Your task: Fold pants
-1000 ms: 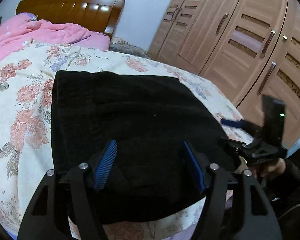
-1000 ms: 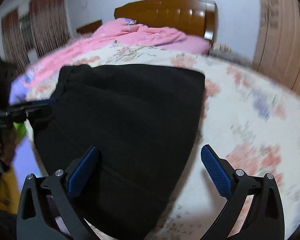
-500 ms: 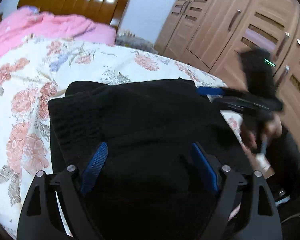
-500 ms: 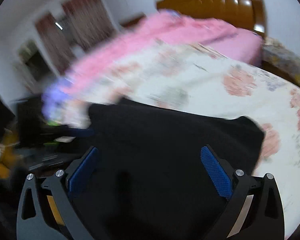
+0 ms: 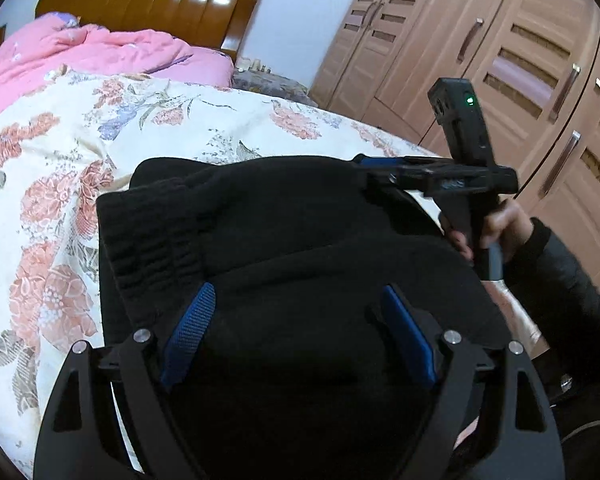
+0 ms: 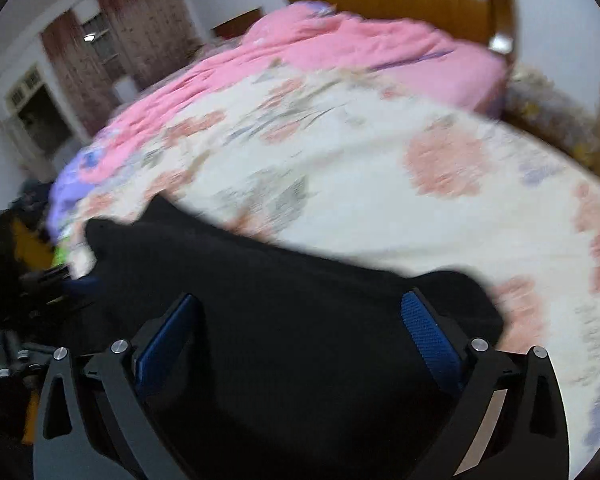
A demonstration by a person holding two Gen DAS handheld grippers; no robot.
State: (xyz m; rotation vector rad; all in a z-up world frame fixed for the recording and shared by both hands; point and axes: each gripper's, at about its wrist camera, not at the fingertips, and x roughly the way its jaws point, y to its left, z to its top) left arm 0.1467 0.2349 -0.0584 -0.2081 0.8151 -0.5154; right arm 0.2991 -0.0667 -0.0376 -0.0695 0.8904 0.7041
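The black pants (image 5: 284, 240) lie folded in a thick stack near the foot of the bed; they also show in the right wrist view (image 6: 284, 320). My left gripper (image 5: 296, 320) is open just over the near part of the stack, blue pads apart, holding nothing. My right gripper (image 6: 300, 332) is open over the pants too. In the left wrist view the right gripper (image 5: 380, 168) hovers at the stack's far right corner, held by a hand (image 5: 500, 224). The right wrist view is motion-blurred.
The bed has a floral cover (image 5: 60, 184) and a pink quilt (image 5: 80, 52) by the wooden headboard (image 5: 152, 4). A wooden wardrobe (image 5: 500, 48) stands to the right. A small cluttered nightstand (image 5: 268, 78) sits beside the headboard.
The pants were folded over from a long flat spread into a shorter, thicker stack. The right gripper swung from the near right edge up to the stack's far right corner.
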